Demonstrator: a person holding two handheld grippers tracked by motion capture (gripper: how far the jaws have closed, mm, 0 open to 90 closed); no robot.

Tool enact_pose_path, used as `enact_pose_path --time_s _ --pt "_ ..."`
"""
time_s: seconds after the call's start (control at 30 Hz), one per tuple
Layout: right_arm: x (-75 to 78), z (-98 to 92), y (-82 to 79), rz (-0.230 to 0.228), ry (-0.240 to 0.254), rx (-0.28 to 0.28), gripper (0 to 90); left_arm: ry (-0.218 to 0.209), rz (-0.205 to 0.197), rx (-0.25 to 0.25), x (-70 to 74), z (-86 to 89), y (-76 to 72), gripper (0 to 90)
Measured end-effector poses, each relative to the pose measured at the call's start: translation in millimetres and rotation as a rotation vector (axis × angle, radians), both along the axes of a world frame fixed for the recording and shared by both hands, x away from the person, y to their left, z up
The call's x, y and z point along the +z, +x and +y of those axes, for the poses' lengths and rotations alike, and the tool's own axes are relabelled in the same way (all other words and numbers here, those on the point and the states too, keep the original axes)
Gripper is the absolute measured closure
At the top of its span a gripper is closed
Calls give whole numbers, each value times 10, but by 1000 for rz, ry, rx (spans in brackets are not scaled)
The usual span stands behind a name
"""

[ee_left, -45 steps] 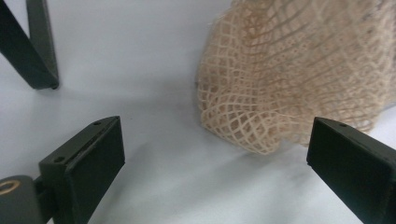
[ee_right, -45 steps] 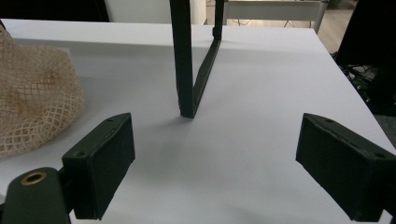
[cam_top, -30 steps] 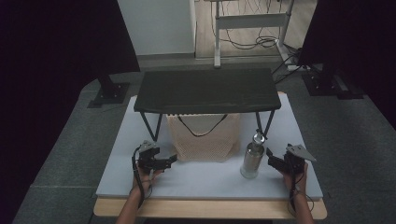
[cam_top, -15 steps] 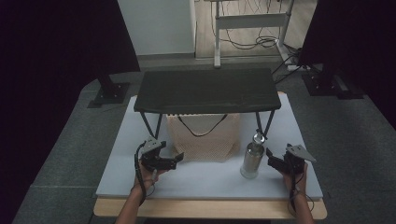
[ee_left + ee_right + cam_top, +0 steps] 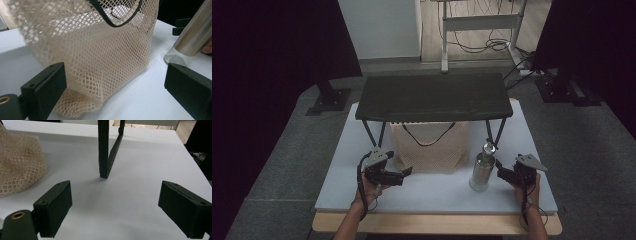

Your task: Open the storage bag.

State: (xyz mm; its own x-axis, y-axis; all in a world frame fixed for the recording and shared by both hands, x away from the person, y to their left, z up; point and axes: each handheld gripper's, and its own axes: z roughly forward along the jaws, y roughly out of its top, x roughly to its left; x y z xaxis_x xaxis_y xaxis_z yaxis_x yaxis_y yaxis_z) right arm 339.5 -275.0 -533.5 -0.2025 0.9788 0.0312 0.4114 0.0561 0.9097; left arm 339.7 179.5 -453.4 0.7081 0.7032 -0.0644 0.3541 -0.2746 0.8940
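Observation:
A beige mesh bag (image 5: 429, 147) with a black handle slumps on the white table under a black shelf (image 5: 432, 97). A steel bottle (image 5: 482, 169) with a small cap stands upright to the bag's right. My left gripper (image 5: 406, 174) lies at the bag's lower left corner, open and pointing right. In the left gripper view, the mesh bag (image 5: 95, 55) sits just ahead between the wide-open jaws of the left gripper (image 5: 115, 85), with the bottle (image 5: 192, 32) at the right. My right gripper (image 5: 500, 172) is open just right of the bottle; the right gripper (image 5: 115, 205) holds nothing.
The shelf stands on thin black legs (image 5: 103, 150), one straight ahead in the right gripper view, beside the mesh bag (image 5: 17, 162). The white tabletop (image 5: 437, 192) ends close to the person's forearms. Dark stands and cables sit on the floor beyond.
My left gripper has shifted slightly right and nearer, up to the bag's lower corner. The right gripper, the bottle and the bag have stayed in place.

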Motion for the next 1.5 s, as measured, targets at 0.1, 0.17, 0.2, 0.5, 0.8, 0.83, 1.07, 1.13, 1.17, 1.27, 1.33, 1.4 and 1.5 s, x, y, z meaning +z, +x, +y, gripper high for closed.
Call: enact_pose_path --time_s 0.1,0.17,0.2,0.5,0.8,0.83,1.07,1.13,1.17,1.27,1.33,1.4,1.5 --pt "0 -1 0 0 0 1 112 19 -5 -12 26 -93 30 39" --pt "1 2 -1 1 -2 3 112 38 -13 -25 54 -156 49 39" --pt "1 3 0 2 -4 5 112 47 -16 -31 72 -194 66 38" --pt "0 8 0 2 -6 9 119 71 -26 -69 184 -339 191 37" --pt "0 10 1 3 -10 10 118 105 -55 -80 273 -407 250 37" --pt "0 11 1 3 -10 10 118 109 -58 -81 279 -416 256 37" --pt "-1 18 4 4 -18 18 120 167 -95 -108 334 -517 275 37" --pt "-1 17 4 5 -16 18 120 176 -102 -116 350 -548 281 36" --pt "-1 16 5 5 -16 18 120 179 -104 -121 357 -562 285 37" --pt "-1 19 4 5 -18 18 119 188 -106 -129 367 -603 297 36" --pt "-1 21 4 5 -20 19 119 195 -105 -133 366 -628 307 35" --pt "-1 23 5 5 -22 19 119 200 -100 -138 358 -665 325 35" --pt "-1 23 5 5 -22 20 120 198 -94 -141 339 -699 341 35"
